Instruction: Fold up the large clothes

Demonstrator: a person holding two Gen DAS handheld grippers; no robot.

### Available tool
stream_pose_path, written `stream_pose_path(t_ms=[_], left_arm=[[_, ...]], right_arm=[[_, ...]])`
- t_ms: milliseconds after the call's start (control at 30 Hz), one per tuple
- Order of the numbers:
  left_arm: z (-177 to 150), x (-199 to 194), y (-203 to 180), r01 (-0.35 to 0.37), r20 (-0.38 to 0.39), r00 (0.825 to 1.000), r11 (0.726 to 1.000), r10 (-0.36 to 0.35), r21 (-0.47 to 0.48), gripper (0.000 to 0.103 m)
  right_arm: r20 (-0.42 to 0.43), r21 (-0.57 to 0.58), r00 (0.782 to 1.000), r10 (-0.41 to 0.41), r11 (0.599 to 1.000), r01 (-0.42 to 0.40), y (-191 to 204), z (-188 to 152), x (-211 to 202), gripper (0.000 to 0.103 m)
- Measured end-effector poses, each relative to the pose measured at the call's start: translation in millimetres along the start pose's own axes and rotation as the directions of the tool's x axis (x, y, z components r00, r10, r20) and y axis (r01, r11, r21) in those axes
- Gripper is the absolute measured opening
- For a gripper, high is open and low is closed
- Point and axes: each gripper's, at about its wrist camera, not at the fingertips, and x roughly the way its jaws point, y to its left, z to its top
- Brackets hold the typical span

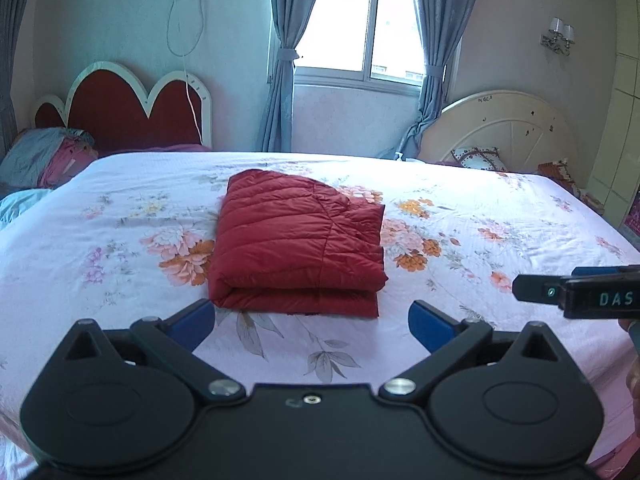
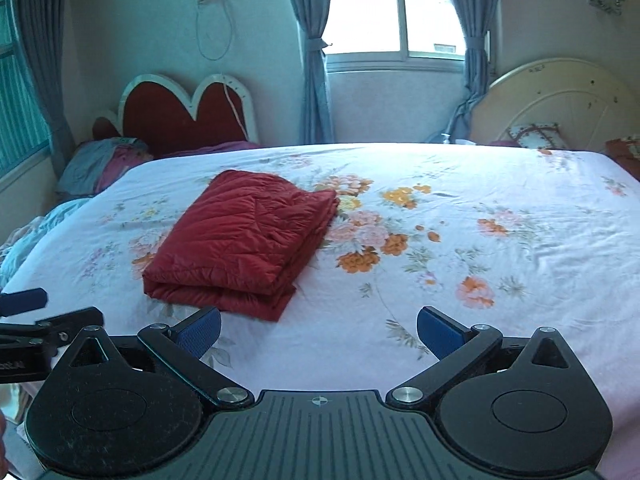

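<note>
nearest the lens in each wrist view, both claws spread wide, blue pads apart, nothing between them: left gripper (image 1: 312, 322), right gripper (image 2: 319, 330). each hovers over the near edge of the bed (image 1: 500, 340), apart from the cloth. right gripper also shows at the right border of the left view, side on. beyond the fingers, red jacket (image 1: 298, 244) lies folded into a thick rectangle on the floral sheet (image 2: 460, 240), fold edge toward the cameras, left of centre in the right view (image 2: 244, 240). farther back: red heart headboard (image 1: 132, 108) at left, cream headboard (image 1: 508, 128) at right, window (image 1: 360, 20) between tied grey curtains (image 1: 280, 60).
</note>
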Motion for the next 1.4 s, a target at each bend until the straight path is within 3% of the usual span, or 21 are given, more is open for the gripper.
stream_pose_path(t_ms=[1400], left_arm=[[6.3,-6.1,-6.0,0.006,0.056,0.998,1.000,-0.007,0.012,0.103]], right_arm=[[0.033,-0.027,0.999,0.028,0.999,-0.027,0.5,3.8,-19.9,0.103]])
